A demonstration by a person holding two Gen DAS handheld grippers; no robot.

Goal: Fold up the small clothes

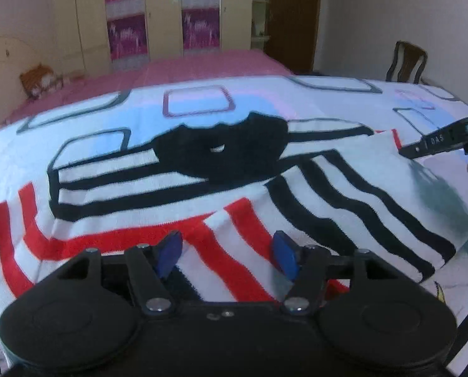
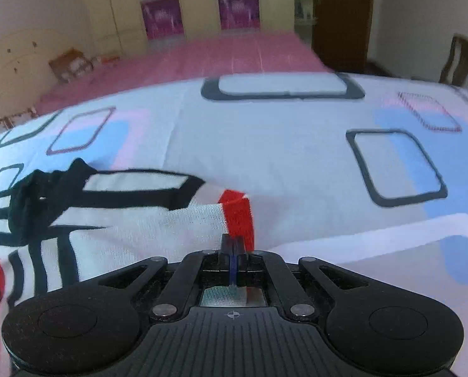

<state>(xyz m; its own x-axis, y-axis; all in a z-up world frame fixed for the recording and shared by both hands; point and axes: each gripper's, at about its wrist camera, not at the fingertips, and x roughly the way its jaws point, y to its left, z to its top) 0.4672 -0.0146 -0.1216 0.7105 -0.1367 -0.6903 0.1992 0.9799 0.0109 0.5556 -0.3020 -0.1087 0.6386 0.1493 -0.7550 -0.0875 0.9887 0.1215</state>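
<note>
A small white knit sweater point(image 1: 234, 194) with black and red stripes and a black collar point(image 1: 221, 154) lies on the patterned bed sheet point(image 1: 196, 100). My left gripper point(image 1: 227, 251) is open, its blue pads apart just above the red-striped lower part. My right gripper point(image 2: 232, 245) is shut on the sweater's red-banded edge point(image 2: 238, 213), the cloth pinched between closed fingers. The right gripper also shows in the left wrist view point(image 1: 438, 141) at the sweater's right corner. The sweater shows in the right wrist view point(image 2: 108, 216) at left.
The white sheet with blue, pink and black squares point(image 2: 296, 144) covers the near bed. A pink bedspread point(image 1: 202, 66) lies beyond, with a wardrobe point(image 1: 158, 15) behind. A wooden chair point(image 1: 406, 62) stands at far right.
</note>
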